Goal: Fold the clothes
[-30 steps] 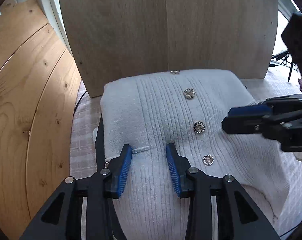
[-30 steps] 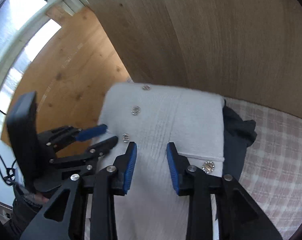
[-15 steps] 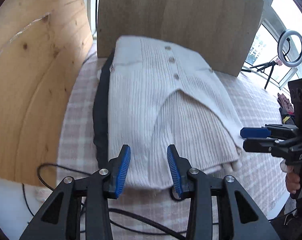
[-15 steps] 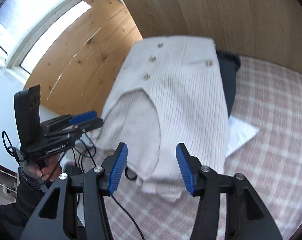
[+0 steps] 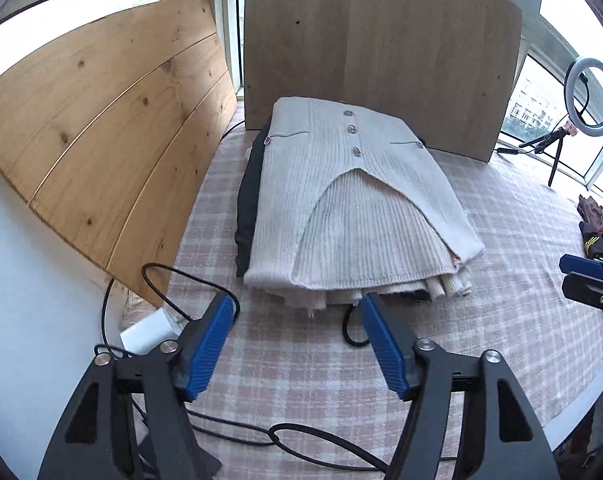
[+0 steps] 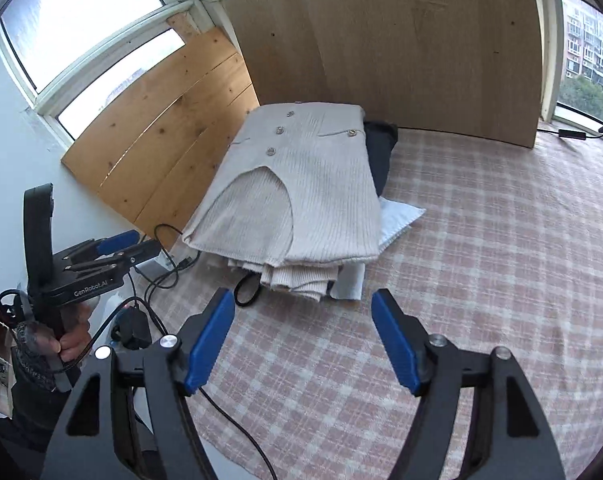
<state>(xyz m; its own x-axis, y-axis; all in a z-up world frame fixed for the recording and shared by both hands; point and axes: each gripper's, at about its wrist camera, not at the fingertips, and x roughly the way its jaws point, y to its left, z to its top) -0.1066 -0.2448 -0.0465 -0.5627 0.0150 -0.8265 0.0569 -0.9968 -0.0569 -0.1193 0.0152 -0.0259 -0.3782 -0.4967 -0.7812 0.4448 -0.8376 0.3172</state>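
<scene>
A folded cream ribbed cardigan with shiny buttons lies on top of a stack of folded clothes against the back board. Under it show a dark garment and a white one. My left gripper is open, pulled back short of the stack's near edge, nothing between its fingers. My right gripper is open too, also back from the stack and empty. Each gripper shows at the edge of the other's view, the right gripper and the left gripper, the latter held by a hand.
A pink checked cloth covers the table. Black cables and a white charger lie at the near left. Wooden boards stand left and behind. A ring light and a pile of clothes sit at right.
Both grippers drew back from on top of the cardigan toward the table's near edge and opened wider. The cardigan stays folded on the stack.
</scene>
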